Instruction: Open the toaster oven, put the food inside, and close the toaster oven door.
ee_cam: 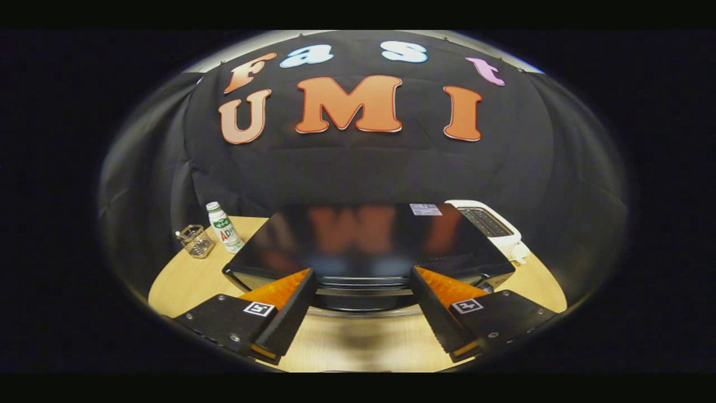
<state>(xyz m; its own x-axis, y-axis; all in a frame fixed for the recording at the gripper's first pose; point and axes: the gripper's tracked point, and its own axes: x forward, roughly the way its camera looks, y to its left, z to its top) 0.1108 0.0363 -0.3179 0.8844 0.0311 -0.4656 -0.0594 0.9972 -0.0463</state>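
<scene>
The task looks barely begun: the oven stands on the table with its door apparently closed, and I see no food placed inside yet. The gripper is spread wide and holds nothing. The oven's front edge, with the handle, lies just ahead of the fingertips, between them.

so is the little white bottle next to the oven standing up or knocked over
Standing upright. The bottle rests on its base on the table, cap on top, between the glass cup and the toaster oven.
</scene>
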